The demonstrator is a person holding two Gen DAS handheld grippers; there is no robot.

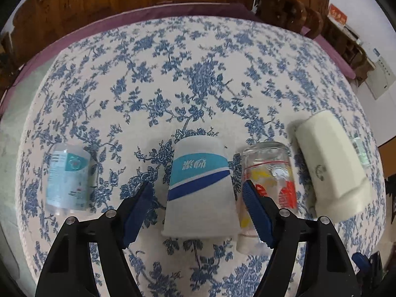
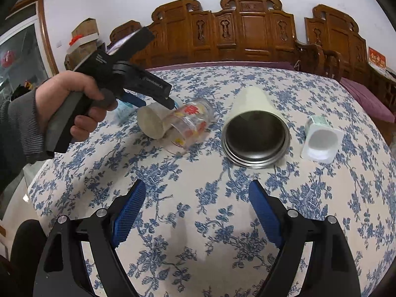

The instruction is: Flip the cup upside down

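A white paper cup (image 1: 200,190) with a teal and blue band lies on its side on the flowered tablecloth, its wide mouth toward me. My left gripper (image 1: 198,212) is open, its blue pads either side of the cup, apart from it. The same cup shows as a cream disc (image 2: 151,122) in the right wrist view, under the left gripper (image 2: 148,86) held by a hand. My right gripper (image 2: 196,210) is open and empty above bare cloth.
A printed clear glass (image 1: 269,180) (image 2: 190,126) lies right of the paper cup. A cream steel-lined tumbler (image 1: 331,163) (image 2: 256,136) and a small white tub (image 2: 320,139) lie further right. A clear labelled cup (image 1: 69,175) lies left. Carved wooden chairs (image 2: 247,29) stand behind the table.
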